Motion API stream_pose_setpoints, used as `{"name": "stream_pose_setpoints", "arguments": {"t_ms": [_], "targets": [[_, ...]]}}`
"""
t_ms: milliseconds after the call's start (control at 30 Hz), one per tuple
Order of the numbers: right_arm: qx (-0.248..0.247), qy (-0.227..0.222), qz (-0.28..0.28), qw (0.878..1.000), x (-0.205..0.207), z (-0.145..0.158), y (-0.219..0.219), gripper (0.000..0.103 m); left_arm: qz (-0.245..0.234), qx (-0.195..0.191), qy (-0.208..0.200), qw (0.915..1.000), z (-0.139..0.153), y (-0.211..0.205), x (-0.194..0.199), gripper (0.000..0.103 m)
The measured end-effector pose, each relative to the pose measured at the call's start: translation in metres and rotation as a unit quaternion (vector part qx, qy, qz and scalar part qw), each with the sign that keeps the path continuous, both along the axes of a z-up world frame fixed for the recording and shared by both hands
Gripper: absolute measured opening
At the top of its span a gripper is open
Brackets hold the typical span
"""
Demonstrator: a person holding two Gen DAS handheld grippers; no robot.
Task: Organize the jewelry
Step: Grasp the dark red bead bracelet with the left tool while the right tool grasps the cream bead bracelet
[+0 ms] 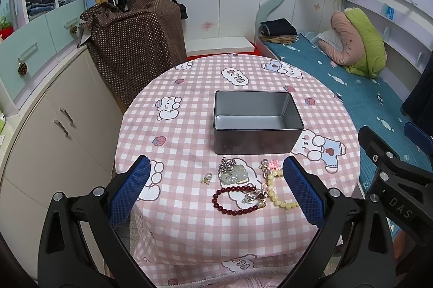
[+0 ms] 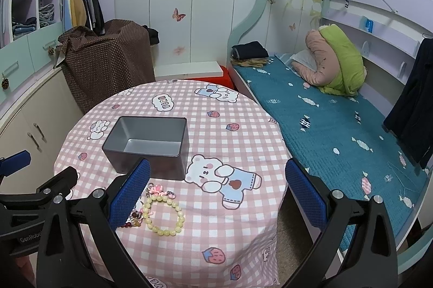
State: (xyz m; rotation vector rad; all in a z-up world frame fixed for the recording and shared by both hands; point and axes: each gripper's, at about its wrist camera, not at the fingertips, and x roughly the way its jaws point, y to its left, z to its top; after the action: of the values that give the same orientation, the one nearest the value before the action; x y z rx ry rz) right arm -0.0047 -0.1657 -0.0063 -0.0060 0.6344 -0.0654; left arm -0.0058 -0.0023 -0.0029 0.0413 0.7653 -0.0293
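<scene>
A round table (image 1: 189, 220) carries an open tin box (image 1: 257, 121) near its middle, and everything else is placed from that box. Just in front of it, on the near side, lies the jewelry in a loose cluster: a carved pendant (image 1: 234, 174) closest to the box, a small pearl earring (image 1: 207, 177) to the pendant's left, a dark bead bracelet (image 1: 235, 200) further forward, and a pale bead bracelet (image 1: 280, 190) to the right, with a small charm (image 1: 272, 164) at its far end. Behind the box and to the left stands a cloth-draped object (image 1: 135, 49); left of the box runs a cabinet (image 1: 54, 125). Right of the box lies a bed (image 1: 365, 98), with folded clothes (image 1: 278, 32) at its far end.
</scene>
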Motion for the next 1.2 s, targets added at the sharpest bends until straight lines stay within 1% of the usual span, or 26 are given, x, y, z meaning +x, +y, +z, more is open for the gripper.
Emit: {"name": "stream_pose_setpoints", "arguments": {"t_ms": [233,467,700,867,1067,1133,1167,1200], "targets": [[0.005,0.008,0.009,1.0,0.004,-0.006,-0.001,0.096,-0.002,-0.003,0.012,0.9999,-0.006,0.002,0.006,0.098],[0.013,0.041,0.01,0.999,0.018,-0.03,-0.005,0.096,-0.006,-0.004,0.039,0.9992,-0.024,0.007,0.015,0.098],[0.013,0.08,0.025,0.996,0.03,-0.063,-0.005,0.096,-0.001,-0.003,0.085,0.9963,-0.057,0.019,0.027,0.098],[0.016,0.11,0.032,0.993,0.037,-0.088,-0.004,0.096,0.011,-0.003,0.131,0.9913,-0.088,0.03,0.036,0.098],[0.008,0.135,0.044,0.99,0.046,-0.11,0.003,0.096,0.01,-0.001,0.156,0.9877,-0.109,0.037,0.044,0.097],[0.008,0.14,0.047,0.989,0.047,-0.114,0.004,0.096,0.008,0.003,0.162,0.9868,-0.117,0.036,0.047,0.092],[0.007,0.142,0.049,0.989,0.049,-0.116,0.005,0.096,0.009,0.007,0.166,0.9861,-0.12,0.036,0.049,0.082],[0.005,0.144,0.049,0.988,0.05,-0.117,0.005,0.096,0.01,0.01,0.175,0.9845,-0.124,0.036,0.051,0.077]]}}
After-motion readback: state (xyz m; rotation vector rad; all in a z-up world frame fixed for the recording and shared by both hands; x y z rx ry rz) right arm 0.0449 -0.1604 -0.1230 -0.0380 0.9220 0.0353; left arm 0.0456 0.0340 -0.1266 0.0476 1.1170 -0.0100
